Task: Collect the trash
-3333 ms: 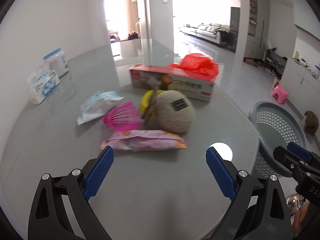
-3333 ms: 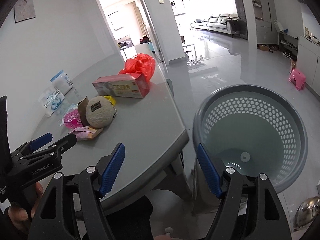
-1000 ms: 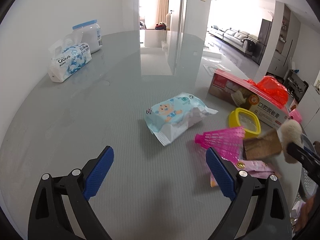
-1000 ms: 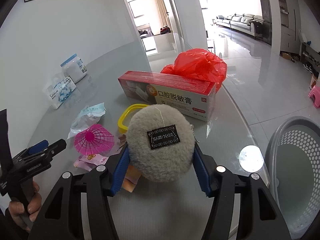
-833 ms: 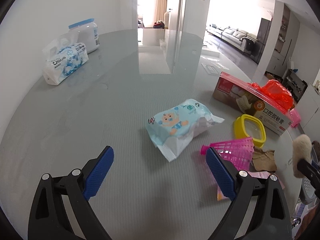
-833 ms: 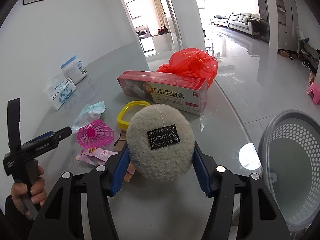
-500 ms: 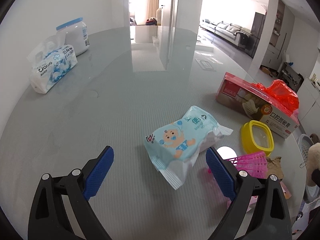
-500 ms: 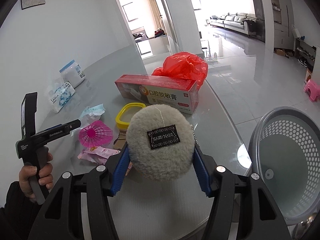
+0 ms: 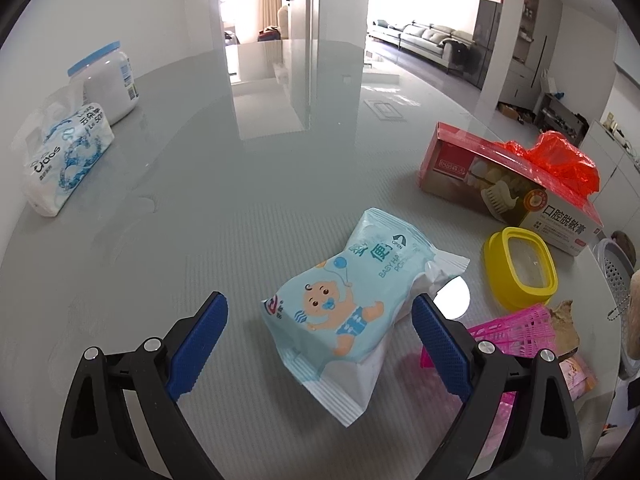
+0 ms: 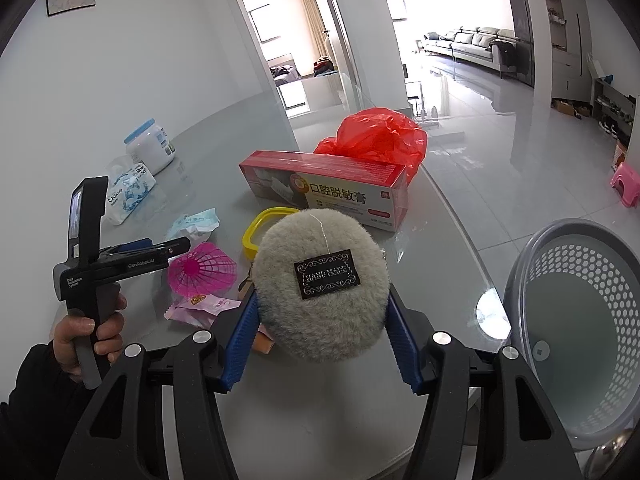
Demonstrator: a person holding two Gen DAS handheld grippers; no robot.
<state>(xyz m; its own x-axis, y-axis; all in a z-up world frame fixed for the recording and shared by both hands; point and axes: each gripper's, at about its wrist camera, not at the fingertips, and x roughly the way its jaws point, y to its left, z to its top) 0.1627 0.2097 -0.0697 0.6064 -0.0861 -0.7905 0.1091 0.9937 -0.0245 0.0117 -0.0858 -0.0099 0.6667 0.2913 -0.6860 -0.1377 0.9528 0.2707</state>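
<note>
My right gripper [image 10: 322,330] is shut on a round grey fluffy pouch [image 10: 322,284] with a black label, held above the table's near edge. The grey perforated trash basket [image 10: 576,336] stands to its right, off the table. My left gripper [image 9: 318,336] is open, its fingers either side of a light blue baby-wipes pack [image 9: 352,300] lying on the grey table [image 9: 200,200]. A pink plastic cone [image 10: 202,274], a yellow lid ring [image 9: 520,268], a pink wrapper [image 10: 200,306], a red toothpaste box [image 10: 328,184] and a red plastic bag [image 10: 376,136] lie nearby.
A tissue pack [image 9: 64,160] and a white jar with a blue lid [image 9: 106,80] stand at the table's far left by the wall. A brown paper scrap [image 9: 564,320] lies beside the pink cone. A pink stool [image 10: 624,182] is on the floor.
My right gripper closed on the fluffy pouch and lifted it back toward the table edge and basket. My left gripper swung left and moved in over the baby-wipes pack.
</note>
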